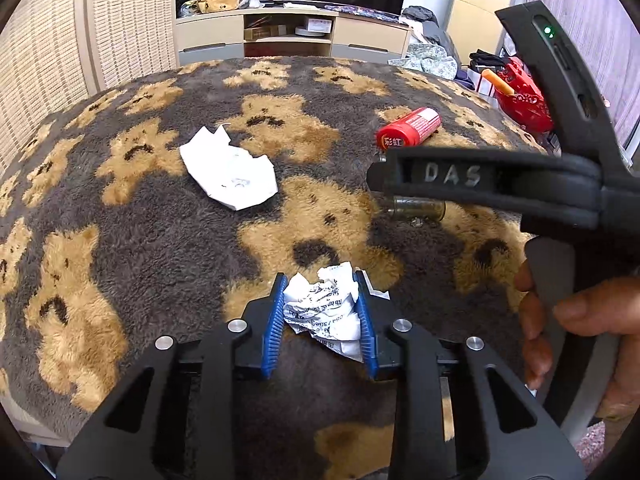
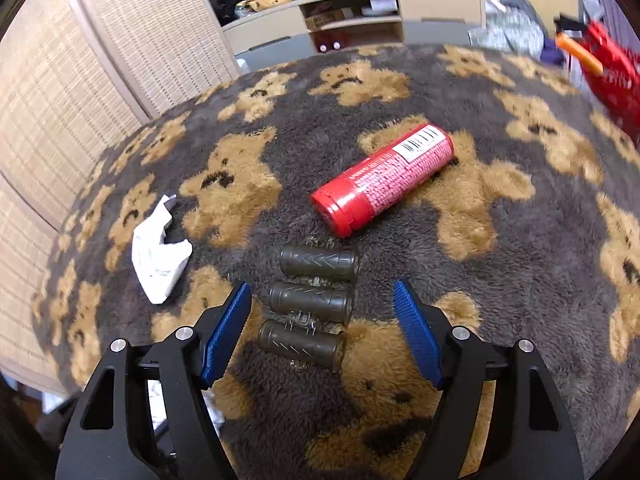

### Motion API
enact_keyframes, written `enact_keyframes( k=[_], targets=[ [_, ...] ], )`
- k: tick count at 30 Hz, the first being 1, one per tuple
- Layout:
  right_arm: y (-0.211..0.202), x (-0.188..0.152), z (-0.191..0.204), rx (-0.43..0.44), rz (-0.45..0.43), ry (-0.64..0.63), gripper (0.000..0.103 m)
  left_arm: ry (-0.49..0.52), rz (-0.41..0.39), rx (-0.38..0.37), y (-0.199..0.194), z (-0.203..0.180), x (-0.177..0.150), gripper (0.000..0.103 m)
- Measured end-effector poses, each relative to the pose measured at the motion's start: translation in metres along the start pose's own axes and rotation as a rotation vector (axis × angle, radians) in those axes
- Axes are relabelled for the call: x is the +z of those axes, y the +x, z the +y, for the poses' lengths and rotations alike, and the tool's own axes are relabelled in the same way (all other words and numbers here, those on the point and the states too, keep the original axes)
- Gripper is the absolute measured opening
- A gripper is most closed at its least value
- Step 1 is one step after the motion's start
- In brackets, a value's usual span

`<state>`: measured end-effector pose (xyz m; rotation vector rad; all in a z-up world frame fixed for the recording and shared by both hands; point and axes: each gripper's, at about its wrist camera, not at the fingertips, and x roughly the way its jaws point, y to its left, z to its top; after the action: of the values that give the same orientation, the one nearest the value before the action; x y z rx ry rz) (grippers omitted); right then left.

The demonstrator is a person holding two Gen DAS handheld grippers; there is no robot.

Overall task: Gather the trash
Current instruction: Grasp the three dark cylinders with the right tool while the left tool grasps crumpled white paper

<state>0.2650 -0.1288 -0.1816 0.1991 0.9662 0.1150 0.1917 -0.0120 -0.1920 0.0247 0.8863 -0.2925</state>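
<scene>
In the left wrist view my left gripper point(image 1: 319, 276) is shut on a crumpled ball of printed paper point(image 1: 324, 308), its blue pads pressing on both sides just above the bear-pattern blanket point(image 1: 120, 220). A flatter white paper point(image 1: 228, 172) point(image 2: 158, 248) lies further off to the left. A red can point(image 1: 408, 126) point(image 2: 384, 178) lies on its side. My right gripper point(image 2: 320, 285) stands open over three linked dark olive cylinders point(image 2: 312, 300); its pads flank them without touching. Its black body point(image 1: 452, 174) crosses the left wrist view, held by a hand point(image 1: 580, 312).
The fluffy blanket point(image 2: 480, 280) covers the whole working surface. A woven screen point(image 1: 48, 60) stands on the left. Beyond the far edge is a low TV cabinet point(image 1: 288, 32) with clutter, and at the right a red bag point(image 1: 520, 96) with an orange stick.
</scene>
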Motion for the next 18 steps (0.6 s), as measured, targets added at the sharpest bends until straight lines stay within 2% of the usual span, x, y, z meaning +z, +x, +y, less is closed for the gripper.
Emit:
enact_keyframes(
  k=[3,5,7,9,18],
  targets=[
    [0.001,-0.007,0.009,-0.052,-0.018,-0.065,0.073,-0.009,-0.002,0.0,-0.005,0.003,-0.005,0.03],
    [0.0,-0.013,0.013,-0.1,-0.031,-0.105,0.067,-0.016,-0.001,-0.004,-0.01,0.004,-0.01,0.03],
    [-0.004,-0.017,0.012,-0.123,-0.042,-0.119,0.05,-0.02,0.002,-0.005,-0.014,0.004,-0.015,0.03],
    [-0.01,-0.022,0.006,-0.115,-0.04,-0.109,0.041,-0.023,0.006,-0.005,-0.02,0.003,-0.022,0.03],
    [-0.051,-0.064,-0.019,-0.039,0.001,-0.059,0.04,-0.026,0.023,-0.014,-0.05,-0.009,-0.056,0.03]
  ],
)
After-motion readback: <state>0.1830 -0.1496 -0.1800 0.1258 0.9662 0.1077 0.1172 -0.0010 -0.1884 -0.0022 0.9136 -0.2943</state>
